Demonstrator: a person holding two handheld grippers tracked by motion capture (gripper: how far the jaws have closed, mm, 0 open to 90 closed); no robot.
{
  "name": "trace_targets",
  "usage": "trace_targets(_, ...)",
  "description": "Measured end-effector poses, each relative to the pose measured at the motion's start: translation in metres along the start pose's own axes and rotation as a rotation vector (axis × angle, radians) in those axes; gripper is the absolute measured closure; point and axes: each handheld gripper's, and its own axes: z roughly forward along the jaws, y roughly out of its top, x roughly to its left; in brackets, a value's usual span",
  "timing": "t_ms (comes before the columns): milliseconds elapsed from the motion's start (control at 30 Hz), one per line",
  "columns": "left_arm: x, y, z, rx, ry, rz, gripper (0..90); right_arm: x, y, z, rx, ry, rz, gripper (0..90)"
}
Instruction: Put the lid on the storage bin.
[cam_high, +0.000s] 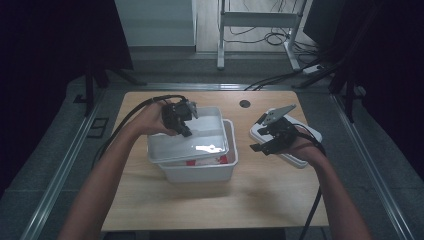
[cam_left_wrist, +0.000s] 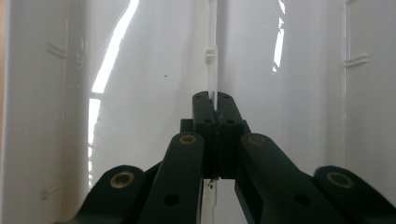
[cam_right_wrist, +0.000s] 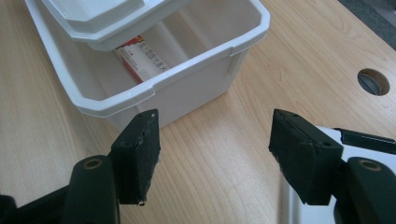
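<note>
A white bin stands in the middle of the table, with a red and white box lying inside it. A second white tray hangs tilted over the bin's left part. My left gripper is shut on that tray's far rim. In the left gripper view the pads clamp a thin white wall. My right gripper is open to the right of the bin, above a flat white lid. Between its jaws there is bare table; the bin and the tray lie beyond.
The wooden table has a round cable hole near its far edge, also visible as a hole in the right gripper view. Cables trail from both grippers. Beyond the table are floor, a frame's legs and dark curtains.
</note>
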Motion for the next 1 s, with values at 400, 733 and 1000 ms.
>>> trace_targets(400, -0.001, 0.005, 0.005, -0.021, -0.012, 0.007, 89.9, -0.002, -0.005, 0.005, 0.011, 0.006, 0.012, 33.0)
trace_targets(733, -0.002, 0.009, 0.011, -0.032, -0.020, 0.019, 89.9, -0.006, -0.009, 0.004, 0.013, 0.000, 0.025, 32.7)
trace_targets(1000, -0.004, 0.014, 0.017, -0.035, -0.029, 0.027, 89.9, -0.008, -0.015, 0.007, 0.026, 0.004, 0.037, 32.5)
